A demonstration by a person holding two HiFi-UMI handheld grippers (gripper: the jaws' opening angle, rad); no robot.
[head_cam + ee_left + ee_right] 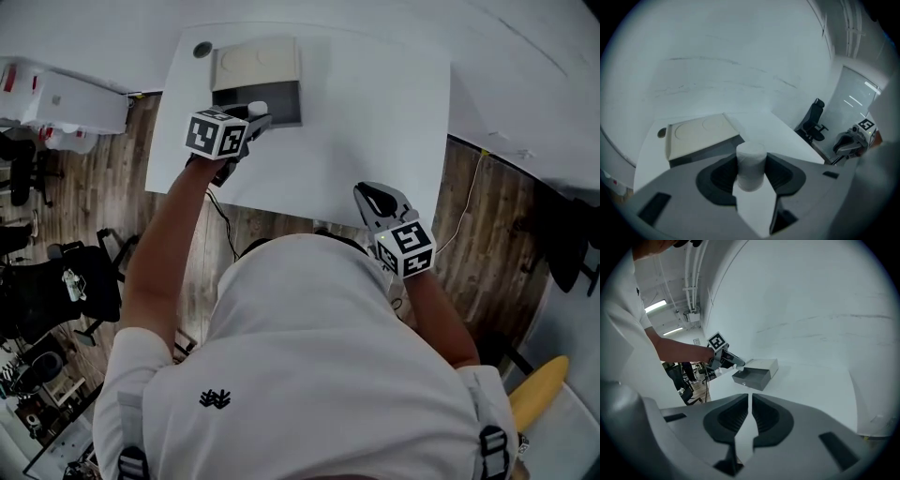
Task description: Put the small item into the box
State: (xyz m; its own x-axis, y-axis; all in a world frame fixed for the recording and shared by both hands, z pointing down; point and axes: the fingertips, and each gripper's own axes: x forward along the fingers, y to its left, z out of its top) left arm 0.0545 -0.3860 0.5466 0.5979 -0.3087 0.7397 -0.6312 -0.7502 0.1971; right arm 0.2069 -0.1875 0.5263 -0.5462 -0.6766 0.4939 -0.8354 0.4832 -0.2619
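Note:
A small white cylinder [751, 164] stands upright between the pads of my left gripper [751, 177], which is shut on it. In the head view that gripper [253, 120] holds the cylinder [257, 108] at the near edge of the grey box [255, 80], over its open tray. The box has a beige top [696, 133] and sits at the far left of the white table [375, 122]. My right gripper [375, 202] hovers at the table's near edge, well right of the box, jaws together and holding nothing. From the right gripper view [750, 416] the box [757, 373] lies ahead.
A dark round grommet [202, 49] sits in the table's far left corner beside the box. Office chairs [84, 281] stand on the wood floor to the left. A thin cable [469, 202] hangs off the table's right edge. A white wall rises behind the table.

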